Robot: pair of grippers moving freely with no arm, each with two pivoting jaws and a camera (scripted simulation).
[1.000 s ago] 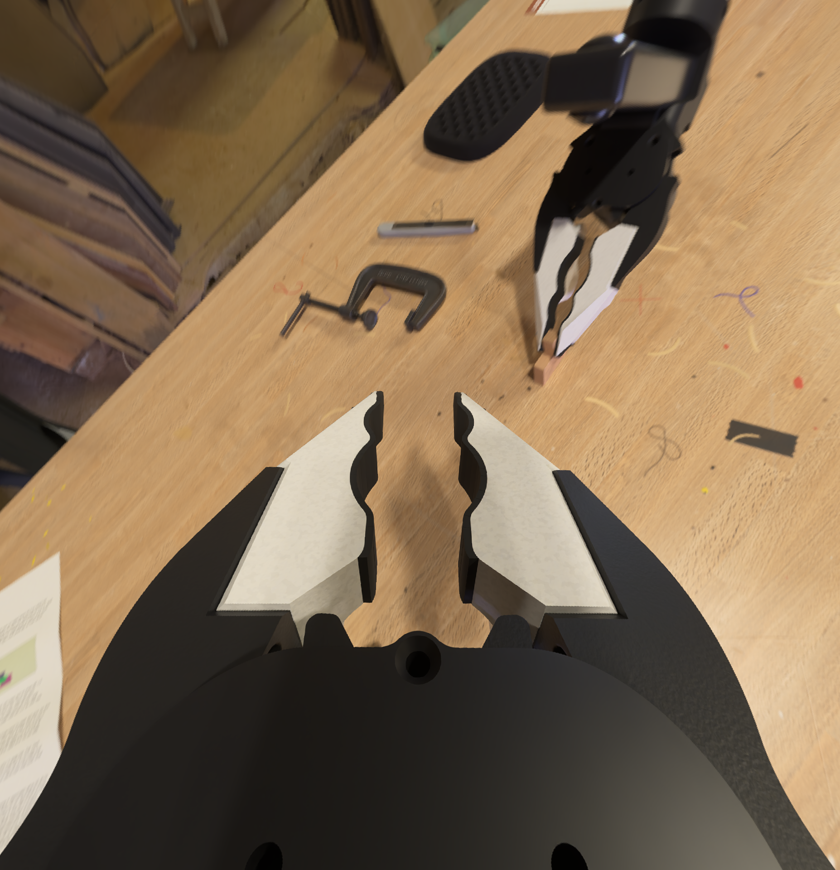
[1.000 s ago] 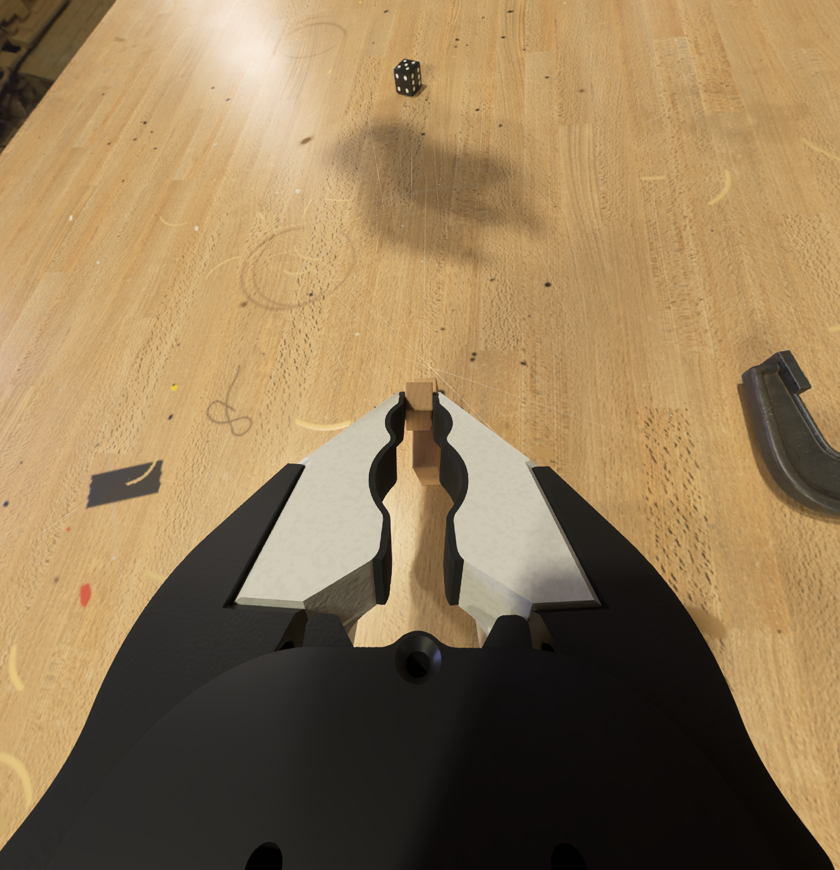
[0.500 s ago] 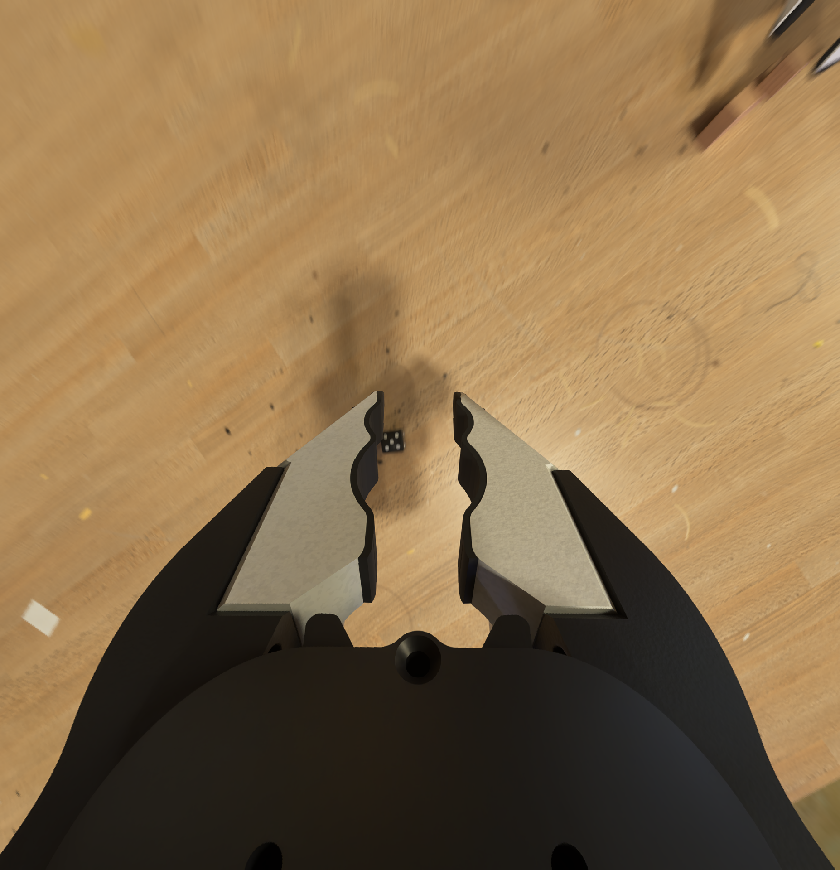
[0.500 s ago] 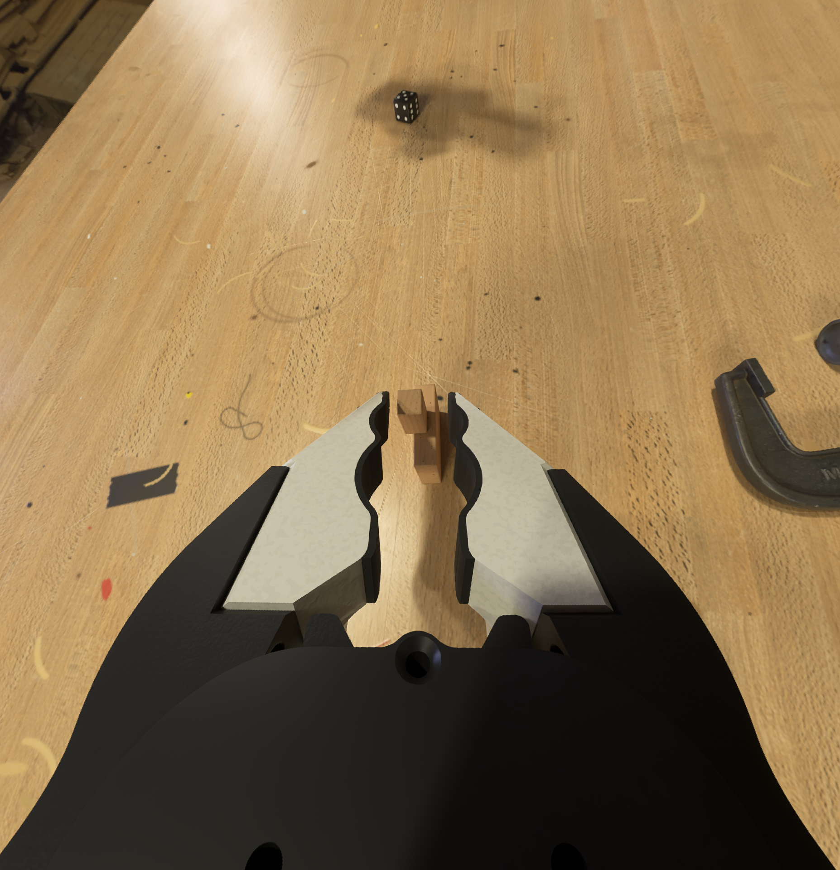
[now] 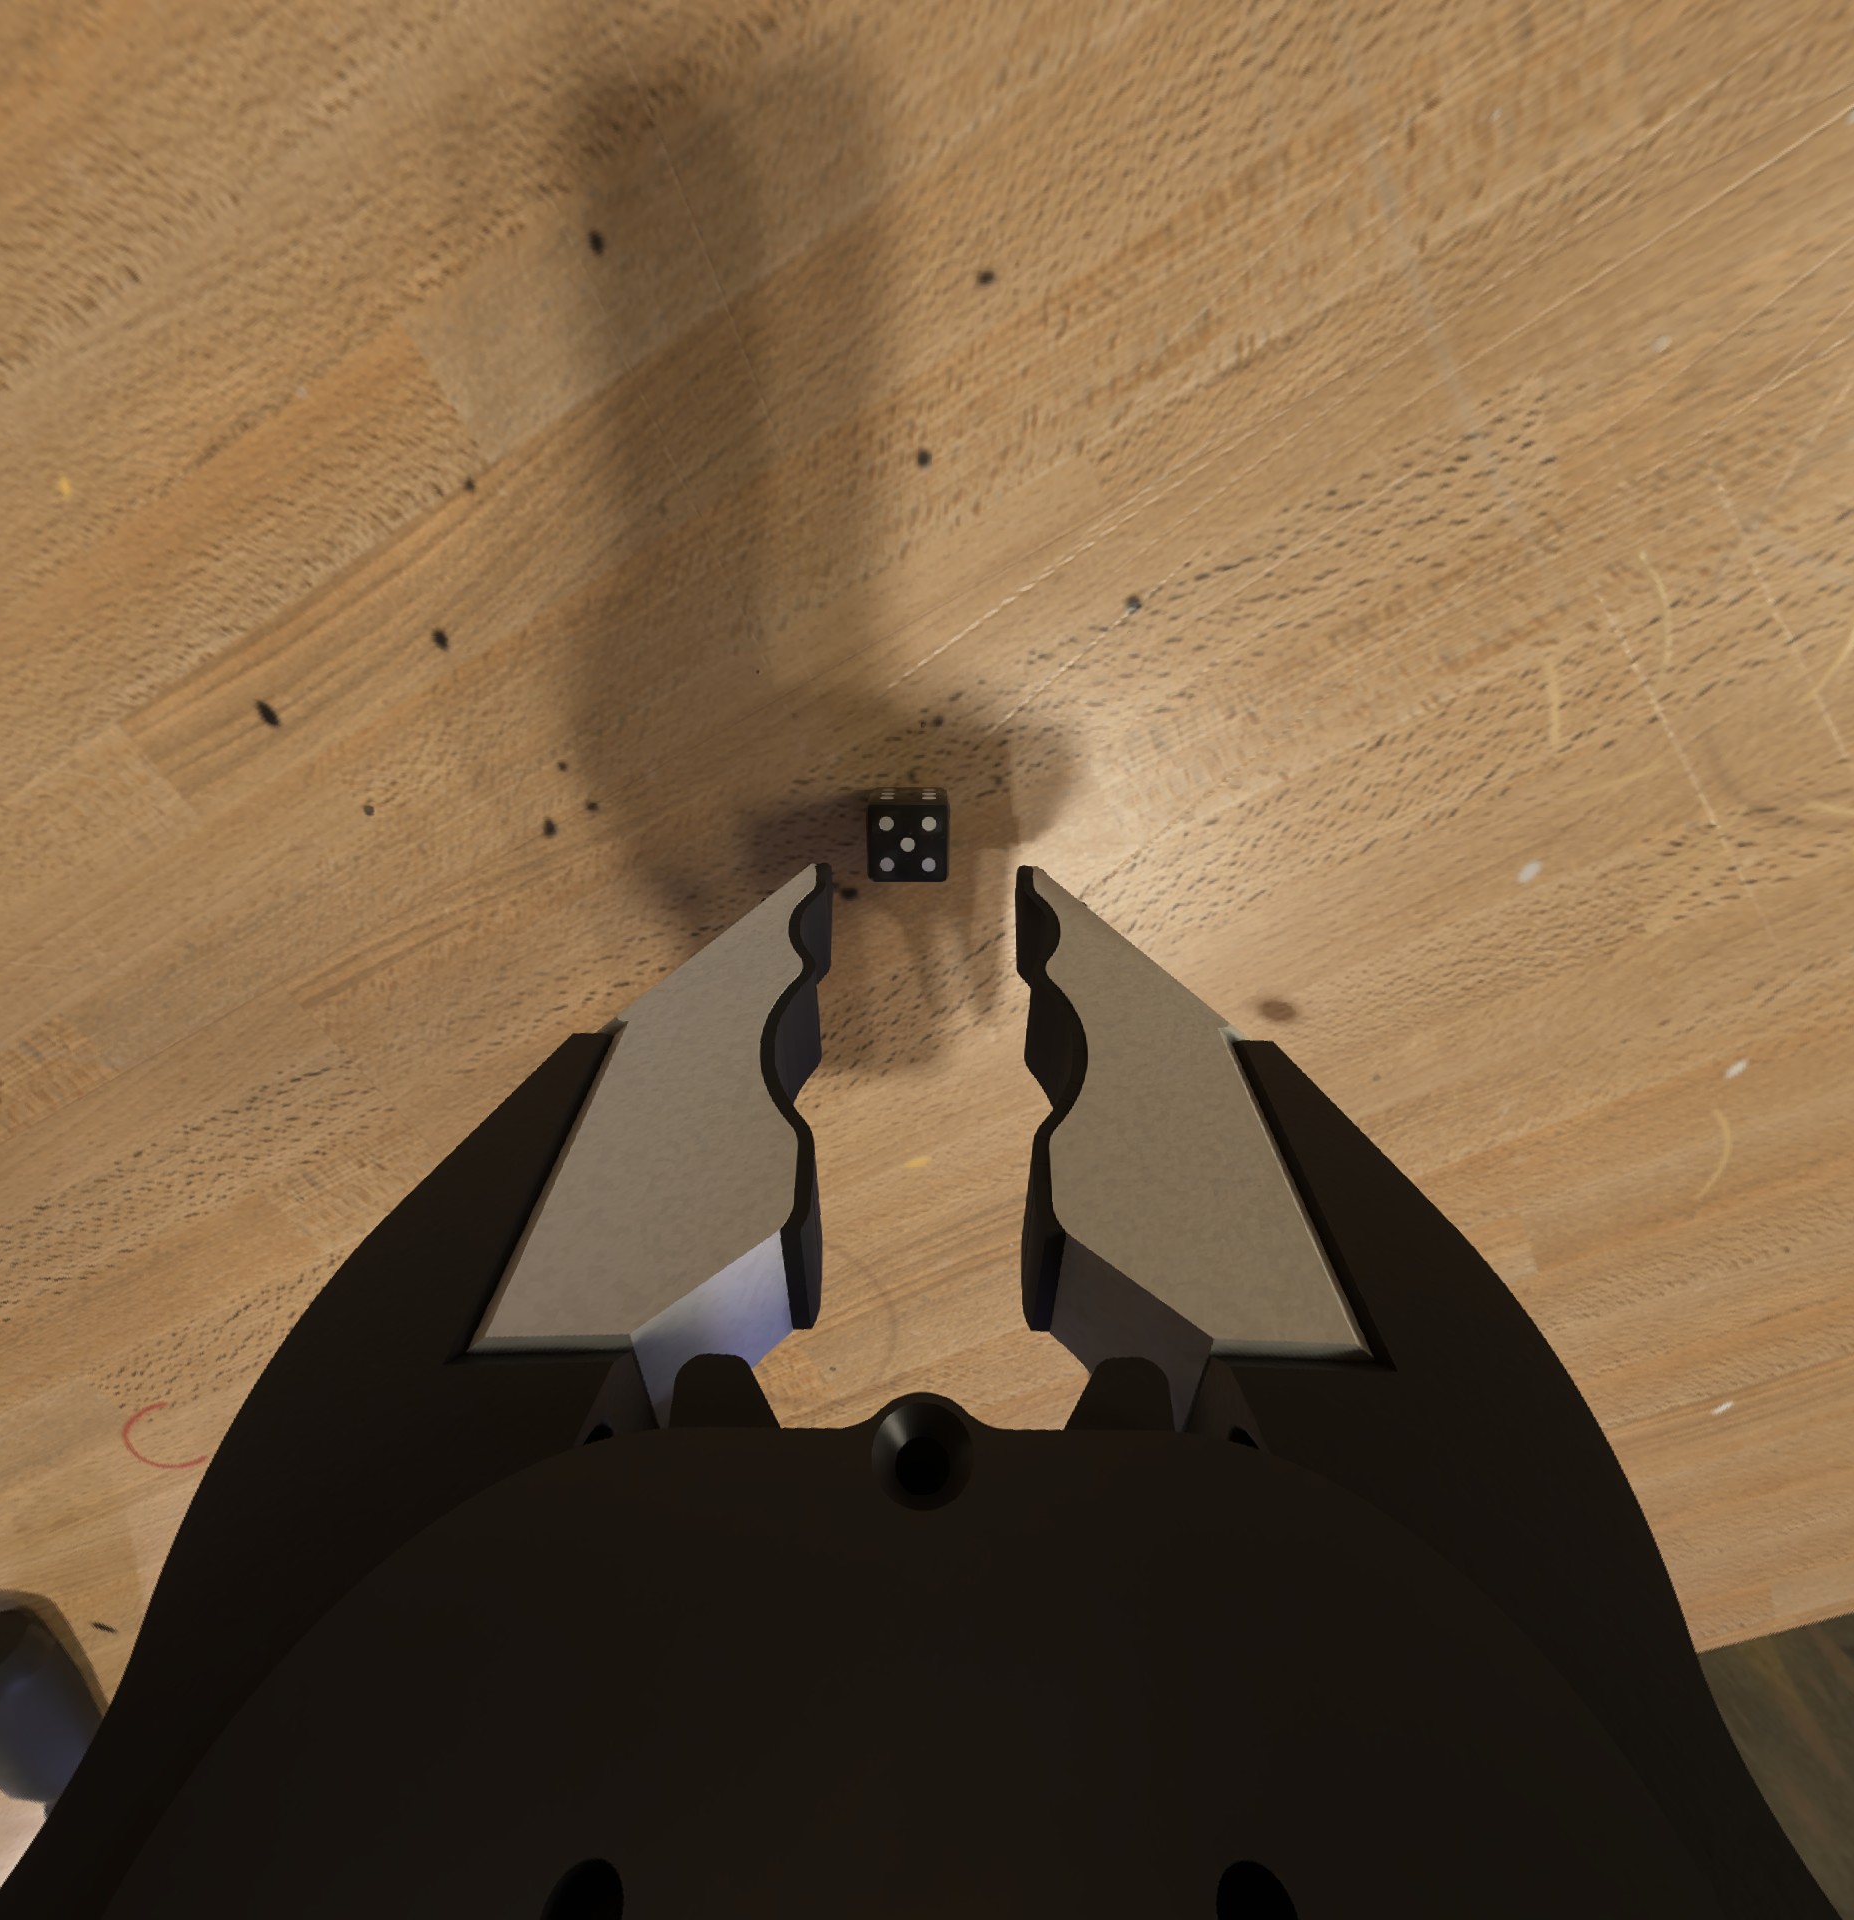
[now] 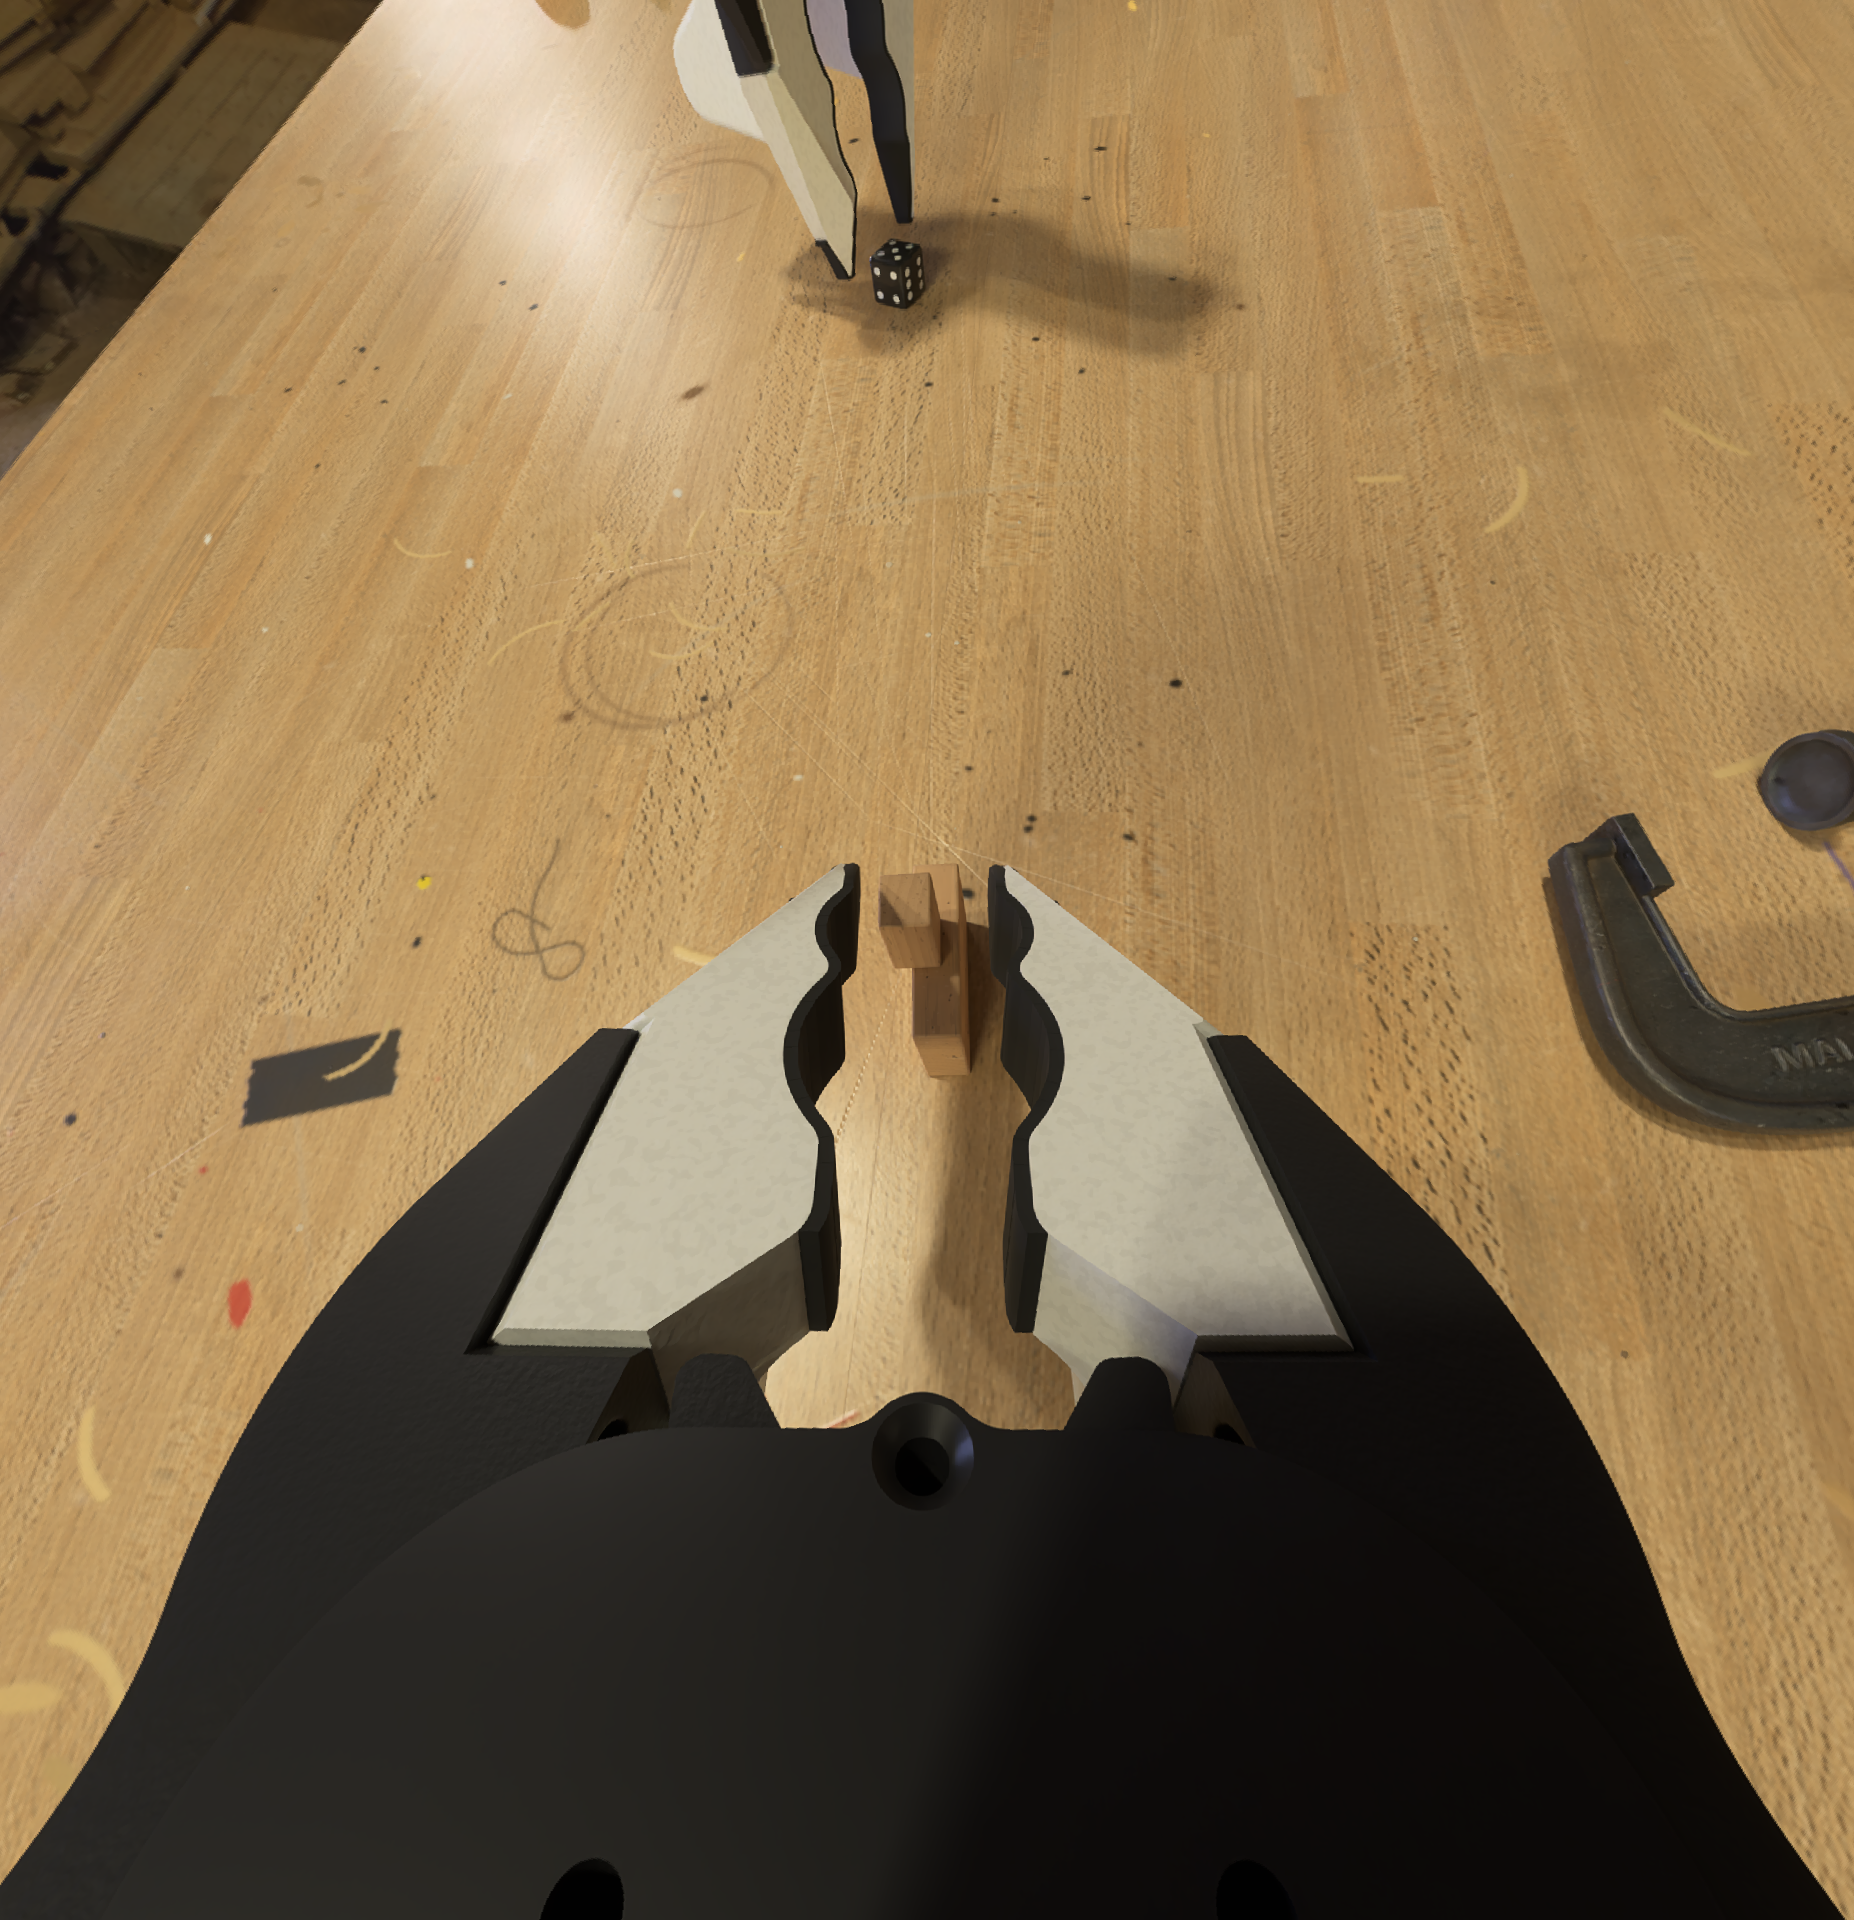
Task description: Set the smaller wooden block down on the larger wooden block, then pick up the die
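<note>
A small black die (image 5: 907,834) with white pips lies on the wooden bench, just beyond my left gripper's (image 5: 921,871) open fingertips. The right wrist view shows the die (image 6: 896,273) far off, with the left gripper (image 6: 871,244) hanging over it, one fingertip on each side. My right gripper (image 6: 923,873) is open. Between its fingertips the smaller wooden block (image 6: 907,920) lies on the larger, longer wooden block (image 6: 949,1023), hanging off its left side. The jaws stand apart from the smaller block; whether the right finger touches the larger one I cannot tell.
A dark metal C-clamp (image 6: 1692,1023) and a round dark cap (image 6: 1822,779) lie right of the blocks. A strip of black tape (image 6: 320,1075) lies to the left. A dark metal object (image 5: 9,1704) and the bench edge (image 5: 1796,1652) show in the left wrist view's lower corners.
My left gripper swung from facing the right gripper to hang over the die, then came lower. My right gripper opened off the smaller block and drew back a little.
</note>
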